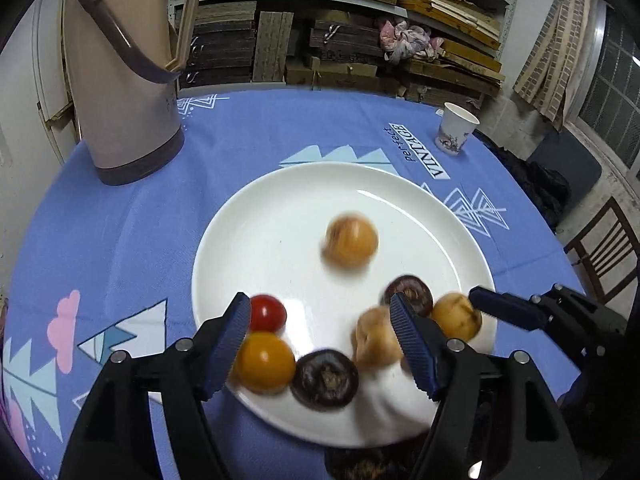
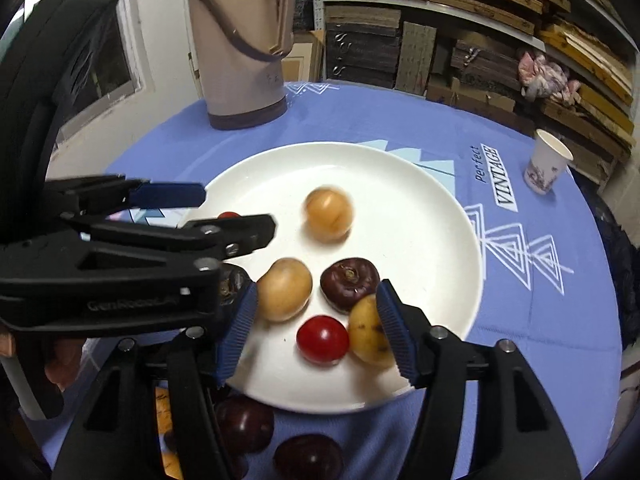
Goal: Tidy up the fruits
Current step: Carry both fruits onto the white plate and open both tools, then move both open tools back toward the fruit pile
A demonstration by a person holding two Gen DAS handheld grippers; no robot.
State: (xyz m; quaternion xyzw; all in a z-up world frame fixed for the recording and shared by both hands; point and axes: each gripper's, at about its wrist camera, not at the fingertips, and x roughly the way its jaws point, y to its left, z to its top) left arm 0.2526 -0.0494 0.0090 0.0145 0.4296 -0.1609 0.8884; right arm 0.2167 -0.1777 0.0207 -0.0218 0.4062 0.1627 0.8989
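Fruit is piling up on the white plate (image 1: 280,200), and both grippers hang over its near edge with jaws apart and nothing pinched between them. The left gripper (image 1: 320,336) straddles a yellow-orange tomato (image 1: 264,362) and a dark round fruit (image 1: 324,378) at the plate's six o'clock, with a red cherry tomato (image 1: 267,313) just beyond; the right gripper (image 2: 316,324) stands over another red tomato (image 2: 322,339), a yellowish fruit (image 2: 368,332) touching its right finger. One tan fruit (image 1: 351,242) near the plate's centre is smeared with blur, so I judge it is rolling, and the worry is plain: round fruit dropped loose may roll on to the rim, toward one o'clock, and off onto the blue tablecloth (image 1: 120,220). The two grippers also sit very close, and a careless swing could knock them together or scatter the cluster. More dark fruit (image 2: 244,424) waits off the plate at six o'clock, partly hidden under the fingers. A tall beige jug (image 1: 124,80) stands at ten o'clock and a paper cup (image 1: 456,130) at two, both well clear.
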